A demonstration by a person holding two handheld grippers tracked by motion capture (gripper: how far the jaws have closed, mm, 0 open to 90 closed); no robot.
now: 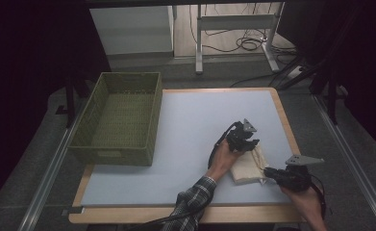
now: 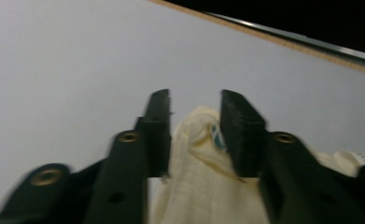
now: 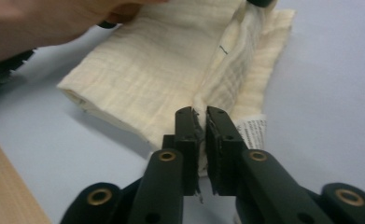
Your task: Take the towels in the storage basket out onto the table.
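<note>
Your right gripper (image 3: 202,122) pinches folded cream cloth (image 1: 247,167) near surface's right front corner; your left gripper (image 2: 195,106) parted, loosely straddling cloth bunch, not pressing.

We see an olive-green woven basket (image 1: 116,118) standing at the left edge of the table (image 1: 185,139), partly overhanging it — open side up. The table has a pale blue-grey top with a light wooden border. Beyond its far edge we make out the grey metal legs of a desk frame (image 1: 233,29) on a wooden floor, with black cables (image 1: 245,43) looped beneath it — the surroundings are dark.
</note>
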